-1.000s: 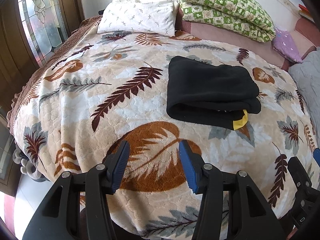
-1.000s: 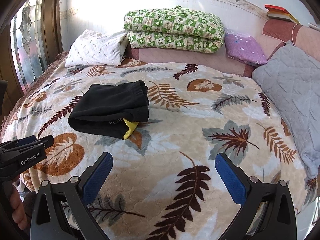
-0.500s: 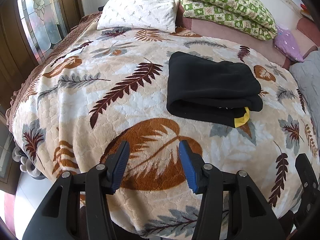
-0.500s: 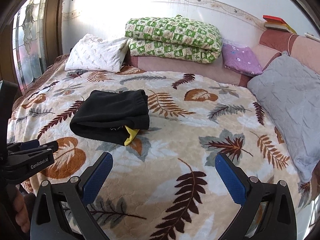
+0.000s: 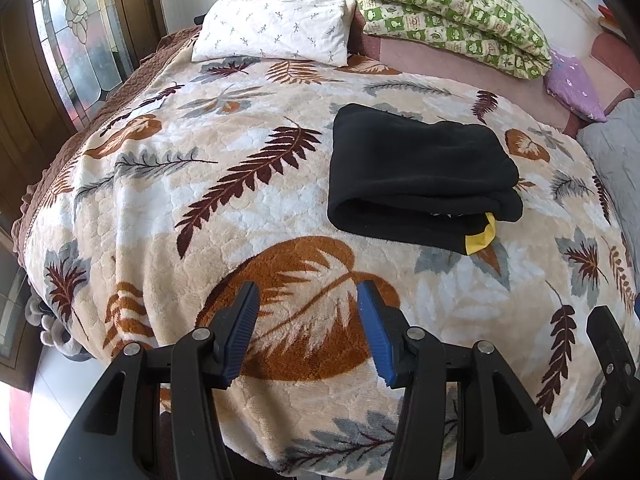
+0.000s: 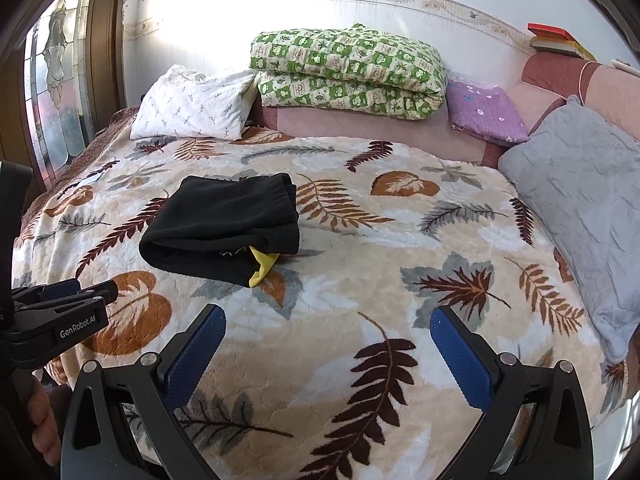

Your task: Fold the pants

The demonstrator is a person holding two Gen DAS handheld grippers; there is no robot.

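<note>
Black fleece pants (image 5: 420, 176) sit folded on the bed (image 5: 280, 208); your left gripper (image 5: 304, 328) and right gripper (image 6: 326, 354), jaws apart and empty, could snag the yellow cuff (image 5: 480, 238) and unravel them.

Between both tongs and the folded black pants (image 6: 224, 228) the bed's leaf-print blanket (image 6: 360, 288) lies bare, so the near approach is open. To the right of the pants a wide stretch of blanket runs clear up to the grey cushion (image 6: 580, 216). The far side is closed off by the white pillow (image 6: 192, 108), the green checked quilt (image 6: 348, 68) and the purple pillow (image 6: 486, 114).
</note>
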